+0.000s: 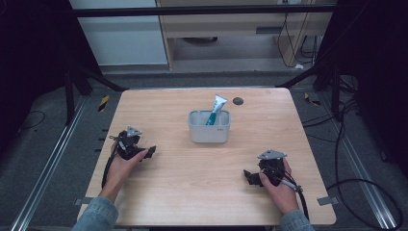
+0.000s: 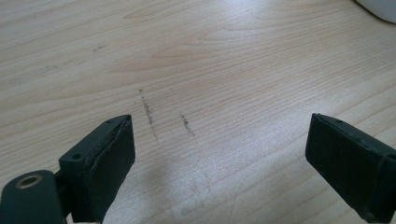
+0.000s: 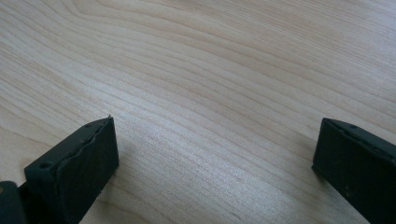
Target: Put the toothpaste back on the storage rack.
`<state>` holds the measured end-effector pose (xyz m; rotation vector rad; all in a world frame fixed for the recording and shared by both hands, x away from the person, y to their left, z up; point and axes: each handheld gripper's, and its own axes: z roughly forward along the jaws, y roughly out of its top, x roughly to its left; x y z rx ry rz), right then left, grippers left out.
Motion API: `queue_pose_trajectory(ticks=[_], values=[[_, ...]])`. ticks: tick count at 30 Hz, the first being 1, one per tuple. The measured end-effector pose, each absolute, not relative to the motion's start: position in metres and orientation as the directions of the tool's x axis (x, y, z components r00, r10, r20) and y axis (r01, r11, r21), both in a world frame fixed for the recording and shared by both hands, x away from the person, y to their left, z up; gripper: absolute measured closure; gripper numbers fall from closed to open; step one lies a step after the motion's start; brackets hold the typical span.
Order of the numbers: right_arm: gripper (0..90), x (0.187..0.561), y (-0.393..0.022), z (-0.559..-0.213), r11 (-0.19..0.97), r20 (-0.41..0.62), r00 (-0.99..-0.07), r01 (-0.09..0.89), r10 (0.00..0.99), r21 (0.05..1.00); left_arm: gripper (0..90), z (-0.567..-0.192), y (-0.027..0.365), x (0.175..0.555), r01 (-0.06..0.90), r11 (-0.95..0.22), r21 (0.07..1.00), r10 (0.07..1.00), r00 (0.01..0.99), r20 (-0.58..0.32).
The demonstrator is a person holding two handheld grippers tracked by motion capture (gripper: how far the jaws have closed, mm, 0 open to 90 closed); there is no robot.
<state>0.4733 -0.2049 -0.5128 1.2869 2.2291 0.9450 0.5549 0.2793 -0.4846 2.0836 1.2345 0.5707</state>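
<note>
- My left claw (image 1: 150, 152) sits low over the desk (image 1: 202, 192) at its left side, jaws spread wide with only bare wood and a few dark scuff marks (image 2: 149, 114) between them.
- My right claw (image 1: 248, 175) rests near the right front of the desk, jaws also wide apart, gripping nothing.
- A white tub (image 1: 209, 127) stands at the desk's middle, well apart from both claws.
- A toothpaste tube (image 1: 216, 109) leans inside the tub, its flat end sticking up and tilted to the right.

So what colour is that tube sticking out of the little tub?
The tube is teal and white, standing in a pale grey tub; the high view shows it best.
</note>
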Motion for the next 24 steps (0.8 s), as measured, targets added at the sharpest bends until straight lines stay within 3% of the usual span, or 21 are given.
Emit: queue_pose_trajectory(ticks=[24], values=[[0.3, 0.473, -0.205, -0.513, 0.348, -0.006, -0.498, 0.599, 0.867, 0.721, 1.4, -0.504, 0.275, 0.564, 0.634, -0.348, 0.691, 0.886, 0.463, 0.023]])
